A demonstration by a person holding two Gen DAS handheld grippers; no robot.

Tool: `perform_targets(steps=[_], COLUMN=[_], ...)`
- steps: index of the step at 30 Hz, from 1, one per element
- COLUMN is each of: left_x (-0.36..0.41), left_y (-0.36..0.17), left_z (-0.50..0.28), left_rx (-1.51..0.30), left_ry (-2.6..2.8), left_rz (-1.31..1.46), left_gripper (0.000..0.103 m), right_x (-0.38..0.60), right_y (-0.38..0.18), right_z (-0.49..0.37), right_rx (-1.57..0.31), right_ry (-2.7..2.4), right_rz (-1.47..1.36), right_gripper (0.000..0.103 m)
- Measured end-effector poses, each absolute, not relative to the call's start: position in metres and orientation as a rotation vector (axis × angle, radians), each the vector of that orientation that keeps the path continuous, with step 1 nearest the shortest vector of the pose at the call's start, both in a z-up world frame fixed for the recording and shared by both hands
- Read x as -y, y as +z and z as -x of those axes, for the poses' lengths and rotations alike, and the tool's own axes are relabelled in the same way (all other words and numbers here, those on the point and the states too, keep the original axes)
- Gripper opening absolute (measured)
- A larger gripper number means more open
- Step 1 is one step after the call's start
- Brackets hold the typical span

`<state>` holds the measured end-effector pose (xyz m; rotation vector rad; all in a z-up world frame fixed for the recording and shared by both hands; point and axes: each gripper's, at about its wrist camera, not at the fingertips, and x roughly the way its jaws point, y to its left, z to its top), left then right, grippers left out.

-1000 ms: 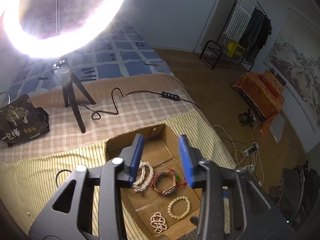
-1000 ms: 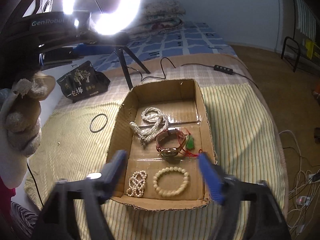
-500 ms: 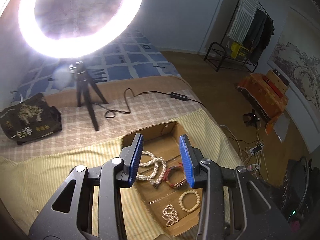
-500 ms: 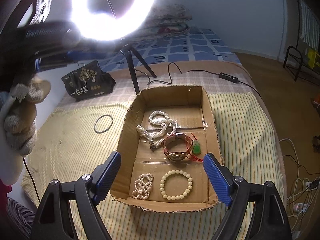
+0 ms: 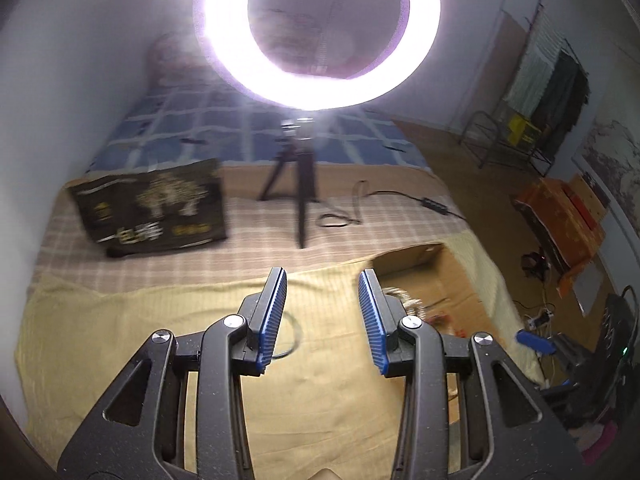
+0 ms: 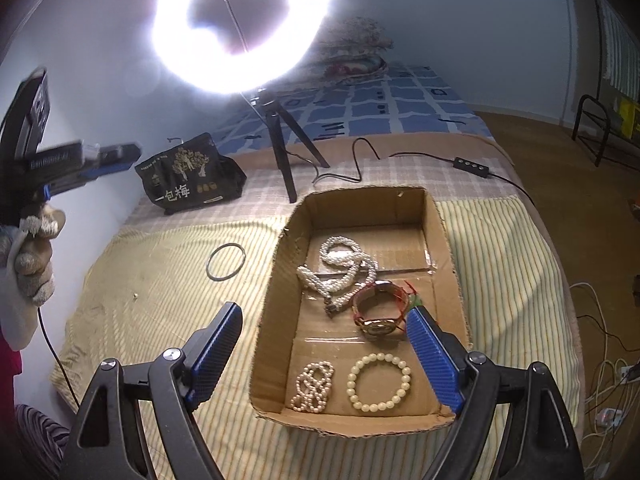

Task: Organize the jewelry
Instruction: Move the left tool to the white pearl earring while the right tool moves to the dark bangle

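An open cardboard box point(image 6: 444, 240) lies on the yellow striped cloth. Inside are a long pearl necklace point(image 6: 340, 268), a watch tangled with red cord point(image 6: 380, 314), a small pearl bracelet point(image 6: 314, 386) and a cream bead bracelet point(image 6: 378, 382). A thin black ring point(image 6: 225, 261) rests on the cloth left of the box. My right gripper point(image 6: 324, 314) hovers open and wide over the box's near half, holding nothing. My left gripper point(image 5: 323, 276) is open and holds nothing. It is above the cloth with the black ring point(image 5: 294, 338) just under its left finger and the box point(image 5: 432, 272) to its right.
A lit ring light on a black tripod point(image 6: 280, 148) stands behind the box, its cable and switch point(image 6: 472, 166) trailing right. A black printed bag point(image 6: 188, 178) sits at the back left. A gloved hand point(image 6: 32, 272) holds the left gripper. Floor cables lie off the bed's right edge.
My left gripper has swung left, from over the jewelry in the box to over the cloth by the black ring. The right gripper has hardly moved and stays open.
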<state>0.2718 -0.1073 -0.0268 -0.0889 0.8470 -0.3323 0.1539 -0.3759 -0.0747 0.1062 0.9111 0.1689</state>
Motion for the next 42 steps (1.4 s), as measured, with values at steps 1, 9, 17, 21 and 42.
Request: perform_targets(steps=[1,9,17,21,42], left_x=[0.099,0.032,-0.04,-0.071,-0.074], left_y=[-0.028,-0.046,-0.087,-0.106,-0.182], left_z=[-0.27,-0.251,-0.238,-0.234,-0.247], left_rx=[-0.848,-0.868,-0.95,-1.001,-1.2], left_ry=[-0.321,-0.229,-0.131,-0.1,-0.125], left_rz=[0.094,0.098,0.131,0.181,0.172], left_gripper=[0.037,0.037,0.037,0.037,0.024], right_x=[0.374,0.347,0.307,0.286,0.226], right_y=[-0.074,-0.071,-0.077,-0.083,-0.161], right_z=[-0.155,-0.165,-0.178,-0.184,-0.248], right_rx=[-0.91,-0.903,-0.934,-0.962,-1.169], right_ry=[0.171,0.208,0.261,0.284,0.241], right_rz=[-0.107,-0.131,-0.111,-0.101,-0.19], right_gripper=[0.086,0.086,0.086,0.083,0.056])
